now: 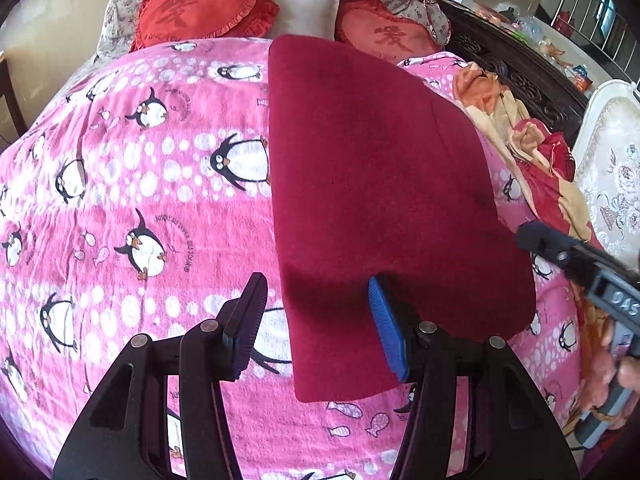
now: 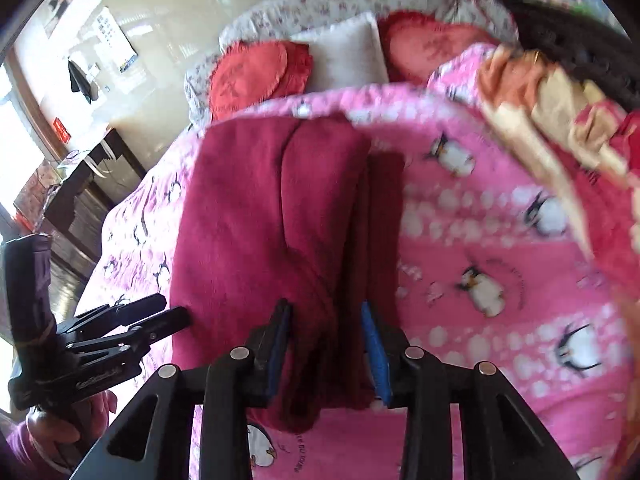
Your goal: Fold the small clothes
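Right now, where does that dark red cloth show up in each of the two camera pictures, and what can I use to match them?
Left wrist view: the dark red cloth fills the centre, running from the pillows down to the near edge, on the pink penguin blanket.
Right wrist view: the dark red cloth lies centre-left, bunched in folds.
Shared landmark: the white pillow between two red heart cushions.

**Room around your bed**

You've got a pink penguin-print fleece blanket [image 1: 120, 200] on the bed, two red heart-shaped frilled cushions [image 1: 200, 12], a dark carved wooden bed frame [image 1: 520, 76], cream walls [image 2: 168, 12], a dark wooden desk [image 2: 92, 184], and bright window light on the left.
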Demonstrator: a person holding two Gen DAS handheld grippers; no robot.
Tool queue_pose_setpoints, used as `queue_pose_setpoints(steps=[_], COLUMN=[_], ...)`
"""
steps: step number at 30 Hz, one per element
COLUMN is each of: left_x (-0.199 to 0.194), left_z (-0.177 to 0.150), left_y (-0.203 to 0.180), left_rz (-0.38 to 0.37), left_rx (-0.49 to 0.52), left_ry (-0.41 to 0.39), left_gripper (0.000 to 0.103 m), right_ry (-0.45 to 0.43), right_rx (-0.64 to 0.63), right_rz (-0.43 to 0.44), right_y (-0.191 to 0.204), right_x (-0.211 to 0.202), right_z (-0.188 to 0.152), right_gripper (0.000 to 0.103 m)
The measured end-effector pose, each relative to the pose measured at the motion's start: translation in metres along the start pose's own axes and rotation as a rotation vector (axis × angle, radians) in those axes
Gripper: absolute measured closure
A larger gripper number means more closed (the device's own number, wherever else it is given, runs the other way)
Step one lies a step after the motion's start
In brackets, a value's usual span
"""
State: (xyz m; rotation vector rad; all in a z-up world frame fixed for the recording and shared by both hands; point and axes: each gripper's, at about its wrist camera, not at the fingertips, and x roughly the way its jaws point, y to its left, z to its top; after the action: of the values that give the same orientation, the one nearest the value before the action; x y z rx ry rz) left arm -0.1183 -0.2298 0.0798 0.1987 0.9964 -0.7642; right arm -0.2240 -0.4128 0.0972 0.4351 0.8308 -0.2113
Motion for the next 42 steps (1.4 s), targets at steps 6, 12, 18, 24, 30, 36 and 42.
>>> queue_pose_setpoints(steps=[6, 12, 18, 24, 30, 36, 42], left_x=[0.002, 0.020, 0.031, 0.026, 0.048, 0.068, 0.063], left_z=[0.013, 0.023, 0.026, 0.030, 0.036, 0.039, 0.040], left_y=[-0.001, -0.001, 0.003, 0.028, 0.042, 0.032, 0.026], left_rz=[0.011, 0.015, -0.016, -0.165, -0.258, -0.297, -0.304], left_rx=[0.000, 0.001, -0.010, -0.072, -0.157, -0.149, -0.160], left_ry=[-0.024, -0.010, 0.009, -0.001, 0.061, 0.089, 0.068], left_gripper=[0.050, 0.047, 0.037, 0.032, 0.030, 0.022, 0.032], right_ry=[-0.097, -0.031, -0.008, -0.074, -0.043, -0.019, -0.030], right_rx=[-0.050, -0.110, -0.121, -0.003, 0.114, 0.179, 0.115], right_rz=[0.073, -0.004, -0.029, 0.045, 0.188, 0.277, 0.234], right_y=[0.019, 0.027, 0.008, -0.018, -0.047, -0.052, -0.037], right_x=[-0.021, 0.029, 0.057, 0.027, 0.048, 0.074, 0.067], right_z=[0.012, 0.019, 0.017, 0.019, 0.023, 0.025, 0.027], right_gripper=[0.069, 0.069, 0.069, 0.032, 0.023, 0.016, 0.051])
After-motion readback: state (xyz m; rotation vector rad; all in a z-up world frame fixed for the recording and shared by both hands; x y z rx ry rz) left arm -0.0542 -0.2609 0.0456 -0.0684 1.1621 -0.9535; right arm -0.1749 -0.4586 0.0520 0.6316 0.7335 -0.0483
